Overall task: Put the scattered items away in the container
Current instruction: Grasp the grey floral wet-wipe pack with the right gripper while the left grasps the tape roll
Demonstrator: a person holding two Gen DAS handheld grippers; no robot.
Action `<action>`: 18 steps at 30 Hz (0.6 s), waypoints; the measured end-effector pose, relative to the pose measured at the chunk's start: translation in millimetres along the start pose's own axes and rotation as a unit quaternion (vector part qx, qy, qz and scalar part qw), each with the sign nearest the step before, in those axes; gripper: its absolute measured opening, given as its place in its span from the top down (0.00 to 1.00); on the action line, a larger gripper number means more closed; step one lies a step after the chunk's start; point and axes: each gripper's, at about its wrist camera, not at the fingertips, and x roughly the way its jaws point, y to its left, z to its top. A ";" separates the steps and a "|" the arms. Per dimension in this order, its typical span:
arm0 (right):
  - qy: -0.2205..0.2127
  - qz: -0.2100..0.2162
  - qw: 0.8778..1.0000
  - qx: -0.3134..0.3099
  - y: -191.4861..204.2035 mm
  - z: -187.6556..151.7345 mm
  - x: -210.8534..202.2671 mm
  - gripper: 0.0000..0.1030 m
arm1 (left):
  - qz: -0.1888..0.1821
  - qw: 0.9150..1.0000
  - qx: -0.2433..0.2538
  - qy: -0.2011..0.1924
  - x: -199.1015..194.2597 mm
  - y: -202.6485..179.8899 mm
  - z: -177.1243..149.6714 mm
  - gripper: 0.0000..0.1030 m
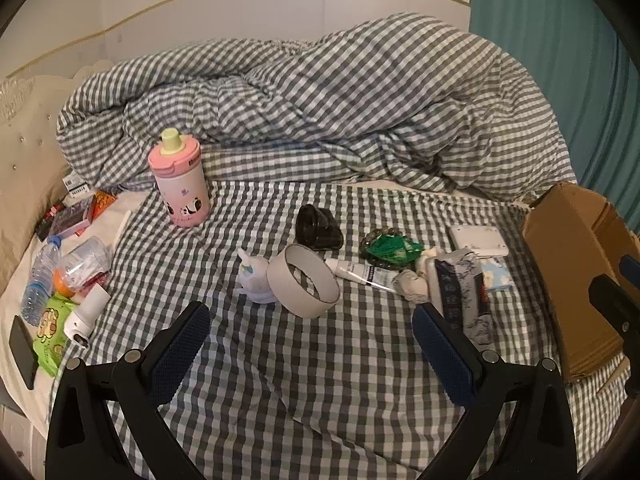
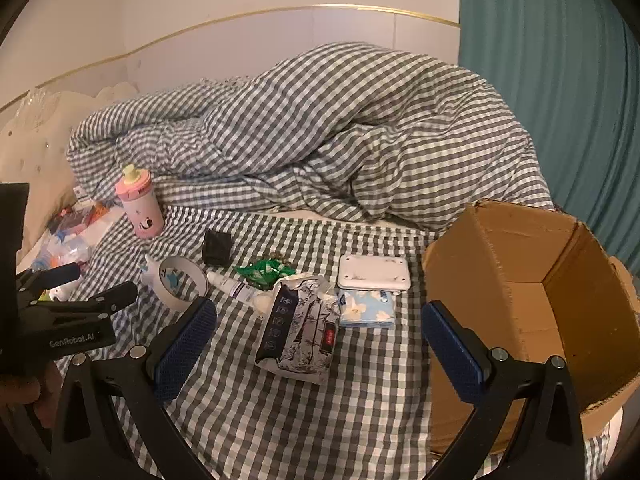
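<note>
An open cardboard box [image 2: 532, 300] stands on the bed at the right; it also shows in the left wrist view [image 1: 576, 276]. Scattered on the checked sheet are a pink bottle [image 1: 180, 182], a tape roll [image 1: 302, 282], a black pouch [image 1: 318, 226], a white tube [image 1: 360, 272], a green packet [image 1: 390, 246], a white case [image 2: 374, 272], a blue tissue pack [image 2: 366, 308] and a patterned tissue bag [image 2: 298, 332]. My left gripper [image 1: 312, 330] is open and empty, just short of the tape roll. My right gripper [image 2: 320, 326] is open, with the tissue bag between its fingers.
A bunched checked duvet [image 1: 320, 108] fills the back of the bed. At the left edge lie a water bottle [image 1: 38, 280], a green snack pack [image 1: 50, 330], boxes and a phone [image 1: 22, 350]. A teal curtain [image 2: 560, 80] hangs at the right.
</note>
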 end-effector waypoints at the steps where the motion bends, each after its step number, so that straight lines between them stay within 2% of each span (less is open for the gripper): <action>1: 0.003 0.003 1.000 -0.003 1.8 -1.5 3.9 0.00 | 0.000 1.000 -0.001 0.003 4.2 1.5 -0.8 0.00; 18: 0.062 0.014 0.998 -0.009 4.6 -24.0 72.9 0.00 | 0.018 0.998 -0.027 0.058 87.1 29.8 -10.1 0.00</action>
